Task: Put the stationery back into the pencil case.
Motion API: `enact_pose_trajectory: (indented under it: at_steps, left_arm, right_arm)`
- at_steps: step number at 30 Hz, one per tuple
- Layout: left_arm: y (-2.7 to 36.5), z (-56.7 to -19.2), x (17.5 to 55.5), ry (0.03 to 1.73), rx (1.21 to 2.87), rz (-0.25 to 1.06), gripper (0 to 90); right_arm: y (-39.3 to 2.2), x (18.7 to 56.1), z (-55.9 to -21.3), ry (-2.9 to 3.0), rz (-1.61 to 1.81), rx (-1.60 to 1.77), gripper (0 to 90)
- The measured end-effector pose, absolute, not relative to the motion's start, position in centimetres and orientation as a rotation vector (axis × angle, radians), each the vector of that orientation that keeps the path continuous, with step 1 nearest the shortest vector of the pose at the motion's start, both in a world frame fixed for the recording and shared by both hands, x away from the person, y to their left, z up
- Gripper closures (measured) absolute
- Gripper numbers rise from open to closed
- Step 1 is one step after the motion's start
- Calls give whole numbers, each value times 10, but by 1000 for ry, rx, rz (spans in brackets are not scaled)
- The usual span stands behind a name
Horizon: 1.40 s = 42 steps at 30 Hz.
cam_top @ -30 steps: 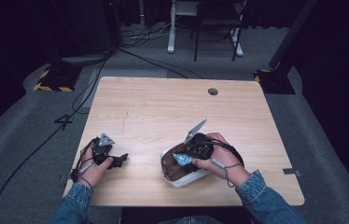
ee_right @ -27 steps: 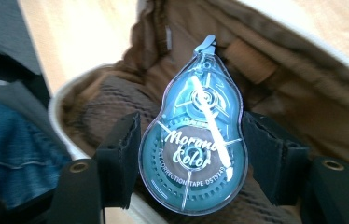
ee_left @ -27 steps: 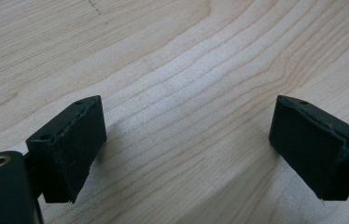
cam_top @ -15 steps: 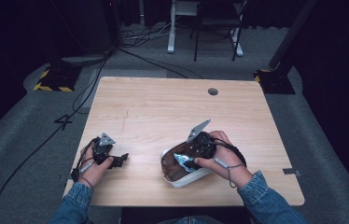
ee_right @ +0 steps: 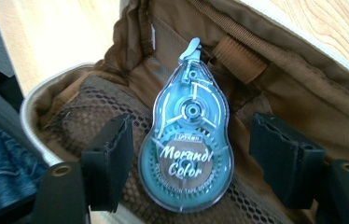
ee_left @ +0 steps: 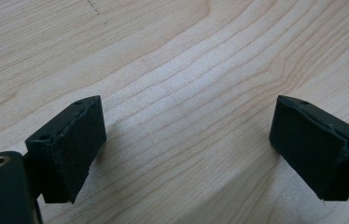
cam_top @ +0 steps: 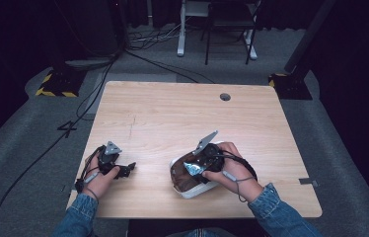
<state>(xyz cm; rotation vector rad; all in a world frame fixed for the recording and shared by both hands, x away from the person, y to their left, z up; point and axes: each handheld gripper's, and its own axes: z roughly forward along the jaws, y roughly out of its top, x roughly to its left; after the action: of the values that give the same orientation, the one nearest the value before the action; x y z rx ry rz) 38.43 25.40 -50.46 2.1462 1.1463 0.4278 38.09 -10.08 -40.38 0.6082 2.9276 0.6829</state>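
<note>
A white pouch (cam_top: 188, 192) with brown lining (ee_right: 280, 70) lies open on the wooden table (cam_top: 172, 113), near its front edge. Inside it, on a mesh pocket, lies a teal see-through correction tape dispenser (ee_right: 189, 140) marked "Morandi Color", seen from above as a pale blue spot (cam_top: 191, 168). My right gripper (ee_right: 196, 158) points down into the pouch. Its jaws have just been opening, and the dispenser lies between them with a gap on each side. My left gripper (cam_top: 126, 169) rests on the table to the left, open (ee_left: 186, 144) over bare wood.
A round cable hole (cam_top: 225, 97) sits near the table's far edge. Cables (cam_top: 93, 98) run over the grey floor at the left. A chair and table legs (cam_top: 212, 34) stand beyond the far edge.
The right hand has barely shifted over the pouch, and the pale blue dispenser now lies slightly lower inside it. The left hand has stayed put.
</note>
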Motion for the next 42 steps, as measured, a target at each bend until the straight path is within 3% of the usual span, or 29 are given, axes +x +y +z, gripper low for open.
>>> enact_pose_trajectory:
  at_steps: [20, 28, 42]
  left_arm:
    - [254, -505, 385, 1142, 2145, 430, 106]
    - [254, -505, 385, 1143, 2145, 429, 105]
    - [254, -505, 385, 1144, 2145, 428, 105]
  right_arm:
    - [-116, 385, -395, 2785, 546, 581, 401]
    - [-134, 383, -380, 2749, 614, 636, 380]
    - [-208, 382, -364, 2584, 878, 877, 271]
